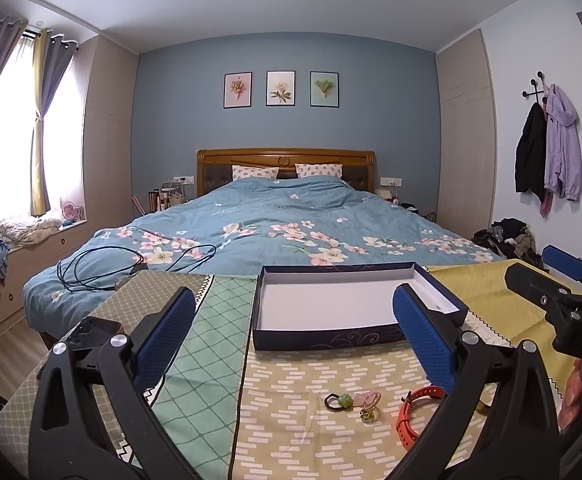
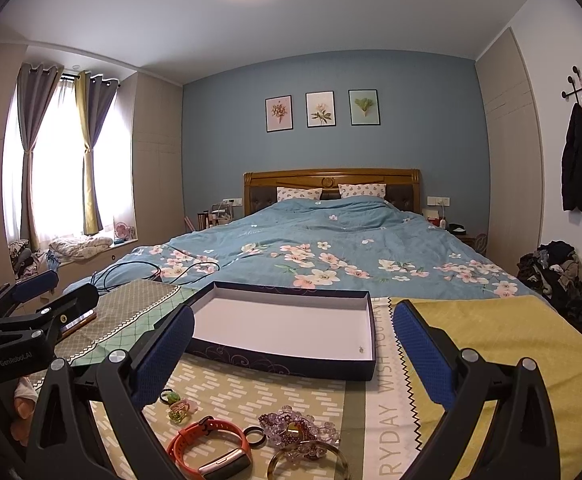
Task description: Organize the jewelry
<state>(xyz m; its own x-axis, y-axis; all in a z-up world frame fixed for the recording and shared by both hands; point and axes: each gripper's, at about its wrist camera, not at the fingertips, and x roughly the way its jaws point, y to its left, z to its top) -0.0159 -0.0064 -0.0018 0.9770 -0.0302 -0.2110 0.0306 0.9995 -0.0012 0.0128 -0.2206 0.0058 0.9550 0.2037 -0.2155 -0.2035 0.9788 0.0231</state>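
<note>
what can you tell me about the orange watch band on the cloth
The orange watch band looks like rubbery silicone, looped closed, with a slim silver-edged dark screen module. It lies flat on the patterned tablecloth in front of the open box, beside a dark ring. Neither gripper touches it.

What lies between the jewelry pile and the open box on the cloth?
Nothing visible does. Bare patterned cloth separates the orange watch band, rings and crystal hair clip from the box; only its low front wall must be cleared.
</note>
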